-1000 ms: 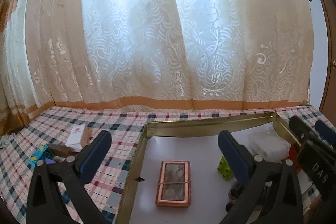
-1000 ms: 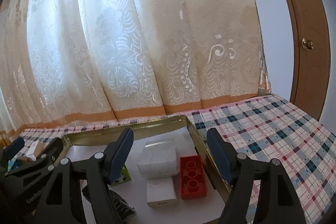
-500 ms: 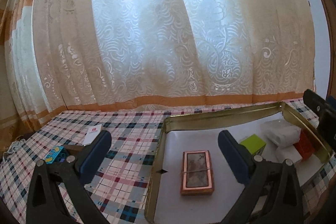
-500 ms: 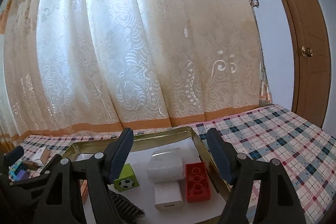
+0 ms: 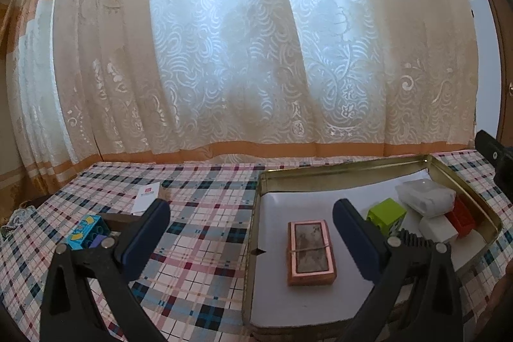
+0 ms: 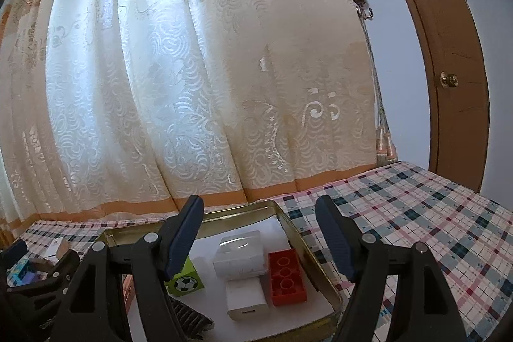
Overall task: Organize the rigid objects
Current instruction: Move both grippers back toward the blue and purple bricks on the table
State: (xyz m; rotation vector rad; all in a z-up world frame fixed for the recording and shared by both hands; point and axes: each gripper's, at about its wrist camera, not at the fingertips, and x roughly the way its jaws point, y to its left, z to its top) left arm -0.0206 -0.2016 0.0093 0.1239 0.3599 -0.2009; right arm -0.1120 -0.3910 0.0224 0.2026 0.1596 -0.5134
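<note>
Copper box [image 5: 310, 250]: clear left view, hidden right.

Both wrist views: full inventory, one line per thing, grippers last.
tray: 1, gold, on table right
deck: 1, copper-edged, banded, tray left
cube: 1, green, football print, tray middle
pack: 1, white, wrapped, tray back
charger: 1, white, tray front
brick: 1, red, tray right
comb: 1, black, tray front, partly hidden
card box: 1, white, on cloth
blocks: blue and purple, on cloth left
curtain: 1, cream
left gripper: open, empty
right gripper: open, empty
</note>
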